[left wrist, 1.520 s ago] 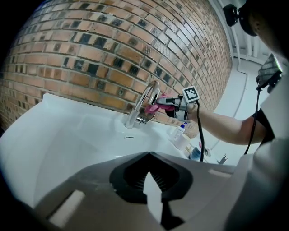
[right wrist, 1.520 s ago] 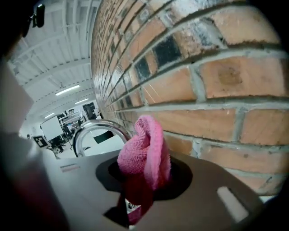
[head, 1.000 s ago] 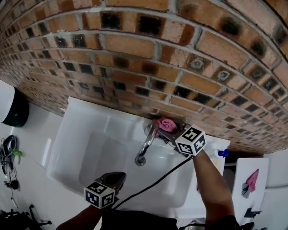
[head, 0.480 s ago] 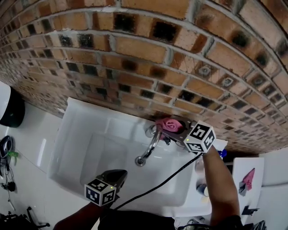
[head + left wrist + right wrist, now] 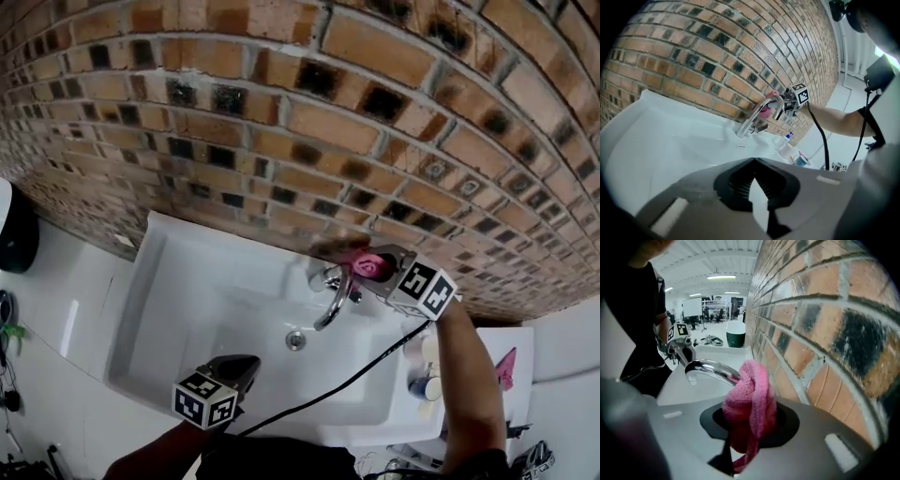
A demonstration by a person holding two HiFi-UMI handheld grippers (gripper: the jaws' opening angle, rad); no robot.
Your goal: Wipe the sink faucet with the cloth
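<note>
Cloth [image 5: 750, 404] and faucet [image 5: 333, 302] meet at the back of the sink [image 5: 202, 281], so the account runs from the person's side outward.

Nearest the person, the left gripper [image 5: 246, 366] hangs over the sink's front rim. Its jaws are closed tip to tip on nothing. It seems parked there to keep out of the way, since the wiping needs only one tool.

Beyond it lies the white basin, with the drain [image 5: 296, 340] just short of the spout's mouth. The chrome spout arches from its base near the wall out over the basin.

At that base end, the right gripper [image 5: 372, 269] reaches in from the right, its arm stretched across the sink's corner. Its jaws are clamped on the pink cloth, which is bunched into a wad that bulges past the tips. The wad is pressed against the rear of the spout's arch, so that soft fabric rather than the hard jaws seems to bear on the metal. Judging by this, the wipe is under way at the base, and the front of the spout remains to be covered.

Farthest back, the brick wall [image 5: 281, 122] rises just behind the faucet, leaving the gripper little room there.
</note>
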